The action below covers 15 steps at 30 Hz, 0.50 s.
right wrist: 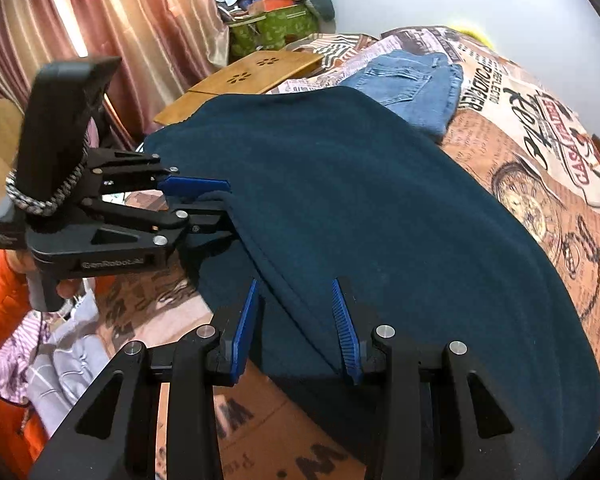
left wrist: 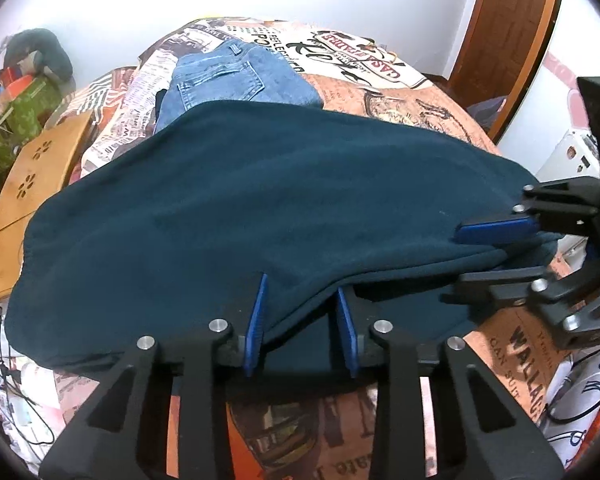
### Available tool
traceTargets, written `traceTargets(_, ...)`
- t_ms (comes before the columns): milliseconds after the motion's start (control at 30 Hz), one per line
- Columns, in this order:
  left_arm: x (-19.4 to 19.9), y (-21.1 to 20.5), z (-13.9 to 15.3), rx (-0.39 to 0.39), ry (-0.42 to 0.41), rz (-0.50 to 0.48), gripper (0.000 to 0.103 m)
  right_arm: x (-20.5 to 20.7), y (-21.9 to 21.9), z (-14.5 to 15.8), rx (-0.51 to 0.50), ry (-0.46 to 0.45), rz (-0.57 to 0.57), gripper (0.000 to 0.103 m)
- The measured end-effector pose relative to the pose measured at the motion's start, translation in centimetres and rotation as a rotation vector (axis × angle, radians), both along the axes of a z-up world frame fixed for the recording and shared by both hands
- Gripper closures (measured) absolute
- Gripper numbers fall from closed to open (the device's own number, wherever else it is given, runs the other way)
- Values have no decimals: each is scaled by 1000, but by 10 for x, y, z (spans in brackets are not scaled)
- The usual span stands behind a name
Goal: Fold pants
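Note:
Dark teal pants (left wrist: 240,200) lie spread across the printed bedspread, also in the right wrist view (right wrist: 380,208). My left gripper (left wrist: 302,288) is open, its blue pads on either side of the near cloth edge; it shows in the right wrist view (right wrist: 216,204) with a fold of the pants between its pads. My right gripper (right wrist: 296,284) is open, its pads straddling the near hem. In the left wrist view it (left wrist: 480,256) reaches in from the right, with the upper layer of cloth between its pads.
Folded blue jeans (left wrist: 236,76) lie on the bed beyond the teal pants. A wooden lap tray (left wrist: 32,184) sits at the bed's left side, with a green box and clutter (right wrist: 276,24) behind it. A wooden door (left wrist: 508,36) stands far right.

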<state>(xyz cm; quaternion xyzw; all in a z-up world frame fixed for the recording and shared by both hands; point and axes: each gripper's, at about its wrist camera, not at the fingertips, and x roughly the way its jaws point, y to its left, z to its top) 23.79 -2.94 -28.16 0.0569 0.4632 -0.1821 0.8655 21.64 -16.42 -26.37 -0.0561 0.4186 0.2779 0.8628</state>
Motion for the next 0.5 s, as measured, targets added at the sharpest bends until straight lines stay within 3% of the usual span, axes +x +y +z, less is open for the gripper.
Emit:
traceTargets(100,-2,1,4,-11,-6,-3,73,5,5,-5,-21,-15,-6,70)
traceTargets(167,-3,2,6,-14,-11,-6,74,5,6,-4,-17,-39,-12,85)
traceTargets(367,-15,3,19,-36,-49,-13,76,-9,4,11,-5,-118,-11,89)
traceTargets(500,-25,3,23,-40,-60,-16,76,-17,5,14,-6,-121,5,89)
